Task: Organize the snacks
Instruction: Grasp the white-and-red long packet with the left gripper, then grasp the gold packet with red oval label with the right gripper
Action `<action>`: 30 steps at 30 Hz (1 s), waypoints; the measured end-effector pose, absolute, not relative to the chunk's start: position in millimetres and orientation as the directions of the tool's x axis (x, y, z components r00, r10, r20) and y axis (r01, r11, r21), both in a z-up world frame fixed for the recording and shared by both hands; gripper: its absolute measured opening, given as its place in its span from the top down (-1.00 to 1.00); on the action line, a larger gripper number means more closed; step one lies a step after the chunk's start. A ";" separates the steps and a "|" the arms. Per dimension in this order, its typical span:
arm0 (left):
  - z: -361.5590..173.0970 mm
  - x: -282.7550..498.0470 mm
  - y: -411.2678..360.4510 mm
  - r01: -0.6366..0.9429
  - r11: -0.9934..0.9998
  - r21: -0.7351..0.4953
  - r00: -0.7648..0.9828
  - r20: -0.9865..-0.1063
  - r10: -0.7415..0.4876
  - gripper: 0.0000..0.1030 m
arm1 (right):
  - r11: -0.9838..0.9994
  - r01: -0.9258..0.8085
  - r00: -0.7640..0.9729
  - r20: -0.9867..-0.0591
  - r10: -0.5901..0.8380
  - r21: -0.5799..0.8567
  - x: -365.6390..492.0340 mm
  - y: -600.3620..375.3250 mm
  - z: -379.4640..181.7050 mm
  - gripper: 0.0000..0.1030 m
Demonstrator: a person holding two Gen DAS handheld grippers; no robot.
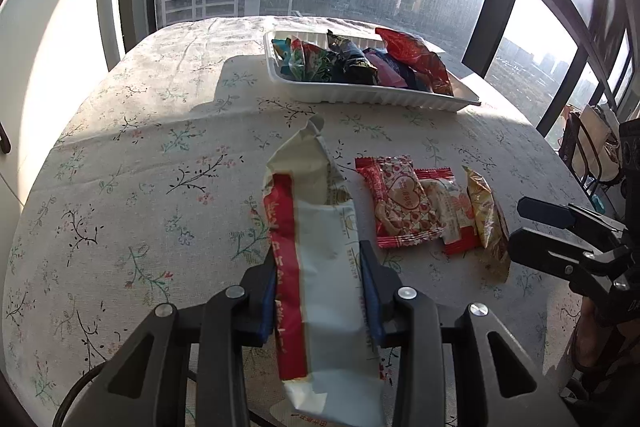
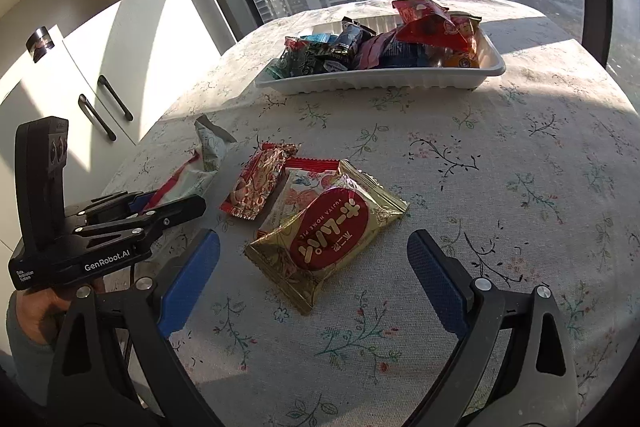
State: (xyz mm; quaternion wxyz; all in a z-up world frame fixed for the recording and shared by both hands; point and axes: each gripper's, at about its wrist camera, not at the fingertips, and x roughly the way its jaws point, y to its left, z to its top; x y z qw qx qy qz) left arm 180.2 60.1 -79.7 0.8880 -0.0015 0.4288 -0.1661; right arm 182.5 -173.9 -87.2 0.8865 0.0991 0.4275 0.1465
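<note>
Left gripper (image 1: 320,291): its jaws are squeezing the long white and red snack pack (image 1: 320,267) by its sides.
Right gripper (image 2: 314,279): its jaws are standing wide apart, the gold snack bag (image 2: 326,233) lying between them, touching neither.
Tray (image 2: 376,83): sitting far back, holding many snacks.

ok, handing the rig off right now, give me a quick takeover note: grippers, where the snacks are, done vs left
Left gripper: shut on the long white-and-red packet, near the table's front edge.
Right gripper: open, empty, jaws wide, hanging just short of the gold packet.
White tray at the far side of the table already holds a pile of snacks.
Left on the cloth: gold packet, red-edged packet partly under it, red heart packet beside them.
Next, probably: carry the long packet to the tray, then the other three.
</note>
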 end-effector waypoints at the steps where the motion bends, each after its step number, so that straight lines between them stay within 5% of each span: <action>1: -79.7 180.1 59.6 0.296 0.944 -0.145 0.576 -0.761 -0.298 0.28 | 0.941 -0.169 0.588 -0.736 0.336 0.294 185.9 -172.4 -87.8 -0.85; 6: -80.5 180.9 62.0 0.296 0.941 -0.163 0.569 -0.761 -0.311 0.28 | 0.953 -0.151 0.538 -0.786 0.303 0.264 206.5 -166.9 -98.8 -0.71; 12: -80.9 181.2 61.6 0.298 0.940 -0.167 0.566 -0.762 -0.315 0.28 | 0.970 -0.161 0.552 -0.798 0.241 0.182 207.5 -170.6 -100.5 -0.24; 26: -81.1 180.4 61.8 0.297 0.941 -0.164 0.568 -0.762 -0.311 0.28 | 0.981 -0.143 0.571 -0.799 0.189 0.129 214.1 -182.0 -100.2 -0.26; 30: -81.3 180.6 61.7 0.297 0.941 -0.165 0.567 -0.762 -0.313 0.28 | 0.987 -0.147 0.574 -0.806 0.145 0.073 212.8 -178.7 -100.8 0.05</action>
